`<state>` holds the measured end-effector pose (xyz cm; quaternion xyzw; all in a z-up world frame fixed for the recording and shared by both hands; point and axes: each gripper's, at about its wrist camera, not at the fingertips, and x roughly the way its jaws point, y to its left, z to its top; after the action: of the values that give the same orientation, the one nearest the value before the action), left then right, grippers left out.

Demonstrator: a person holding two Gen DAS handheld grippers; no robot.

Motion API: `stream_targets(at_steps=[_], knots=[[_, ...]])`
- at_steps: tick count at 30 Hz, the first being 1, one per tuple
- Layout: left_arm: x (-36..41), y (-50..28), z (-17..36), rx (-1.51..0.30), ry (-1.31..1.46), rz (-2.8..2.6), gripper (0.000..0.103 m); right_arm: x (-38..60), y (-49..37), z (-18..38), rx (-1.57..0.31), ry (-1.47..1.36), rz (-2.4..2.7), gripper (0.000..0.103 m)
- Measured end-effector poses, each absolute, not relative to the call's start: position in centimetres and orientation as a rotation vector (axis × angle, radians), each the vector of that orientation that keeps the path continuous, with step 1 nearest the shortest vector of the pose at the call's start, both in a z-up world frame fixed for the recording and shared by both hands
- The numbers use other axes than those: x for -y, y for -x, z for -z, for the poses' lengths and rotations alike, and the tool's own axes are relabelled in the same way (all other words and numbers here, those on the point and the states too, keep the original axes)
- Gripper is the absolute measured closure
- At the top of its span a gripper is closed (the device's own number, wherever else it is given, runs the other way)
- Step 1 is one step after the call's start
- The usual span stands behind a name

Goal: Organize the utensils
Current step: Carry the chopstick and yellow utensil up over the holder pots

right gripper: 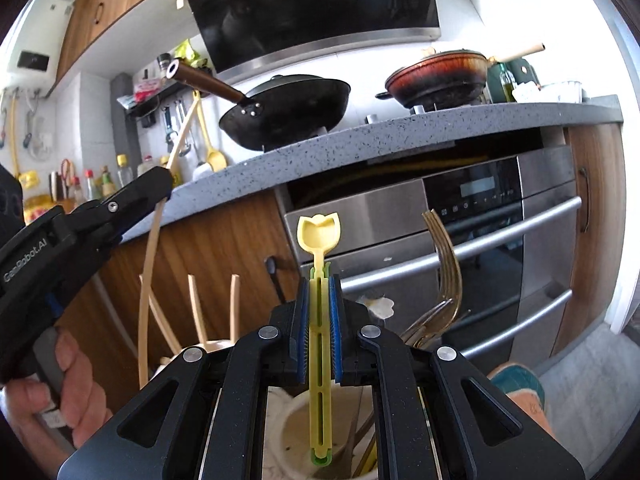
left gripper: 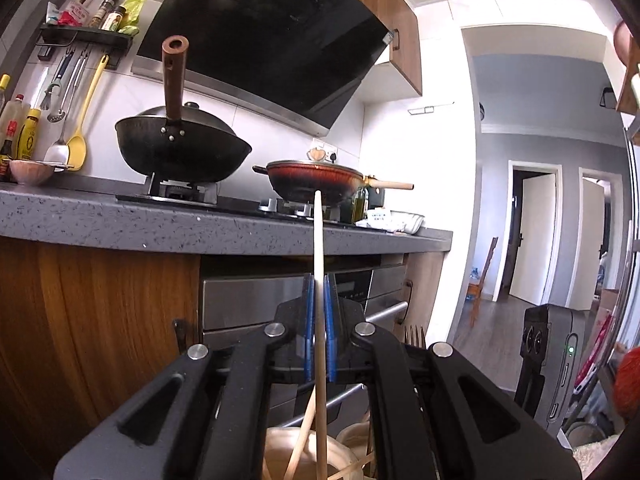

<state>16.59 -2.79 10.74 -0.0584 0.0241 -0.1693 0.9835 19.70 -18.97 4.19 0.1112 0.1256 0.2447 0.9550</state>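
Fingers pinched tight, the left gripper holds a light, stiff chopstick mid-shaft, the right gripper a flimsy yellow plastic spoon by its slotted handle.

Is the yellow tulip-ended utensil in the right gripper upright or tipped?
Upright. The yellow utensil stands vertically between the right gripper's fingers, tulip end up, lower end over the cream holder.
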Motion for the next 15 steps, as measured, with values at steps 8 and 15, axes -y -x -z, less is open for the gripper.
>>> stream_targets(at_steps=[8,15], knots=[[2.2,-15.9,-8.6,-0.071,0.104,0.321,0.098,18.5,-19.4,-2.6,-0.251,-0.184,-0.497,0.093],[1.4,-14.1,-7.1,-0.158,0.055,0.324,0.098,19.9,-17.7,-1.8,-0.277,-0.199,-0.517,0.093]])
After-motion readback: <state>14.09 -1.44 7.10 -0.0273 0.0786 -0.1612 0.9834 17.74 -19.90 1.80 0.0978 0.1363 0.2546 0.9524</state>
